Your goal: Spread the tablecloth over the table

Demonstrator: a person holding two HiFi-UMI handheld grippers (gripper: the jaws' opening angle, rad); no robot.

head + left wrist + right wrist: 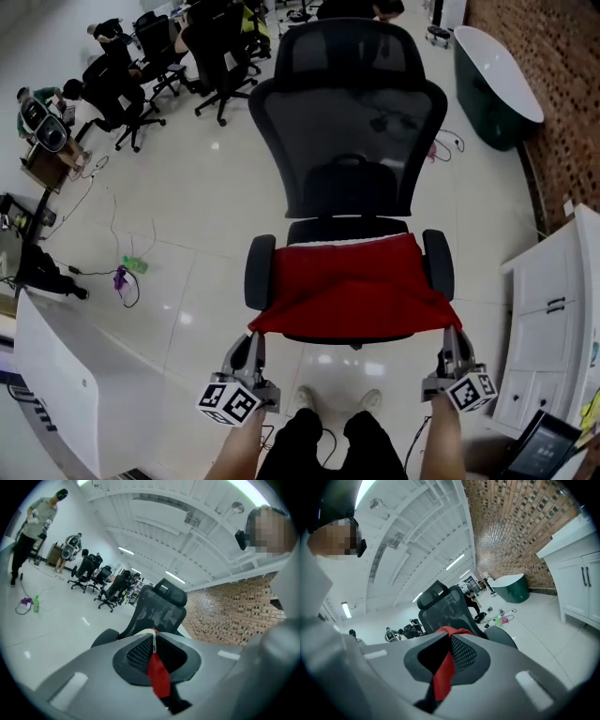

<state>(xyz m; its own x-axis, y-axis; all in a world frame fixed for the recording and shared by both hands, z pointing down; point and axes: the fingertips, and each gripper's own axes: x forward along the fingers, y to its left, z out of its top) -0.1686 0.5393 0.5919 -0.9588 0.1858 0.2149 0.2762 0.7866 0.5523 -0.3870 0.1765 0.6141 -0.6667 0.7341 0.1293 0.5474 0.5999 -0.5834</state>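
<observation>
Left gripper [253, 336] clamping red fabric tablecloth [356, 281] at seat's front-left corner | right gripper [454, 330] clamping it front-right | black mesh office chair [352, 122] bearing cloth

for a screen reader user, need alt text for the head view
A red tablecloth lies draped over the seat of a black mesh office chair, its two near corners pinched by the left claw and the right claw.

Office chair [347, 141] blocks straight ahead — open floor [202, 187] left, white cabinet [553, 309] crowds right.
</observation>
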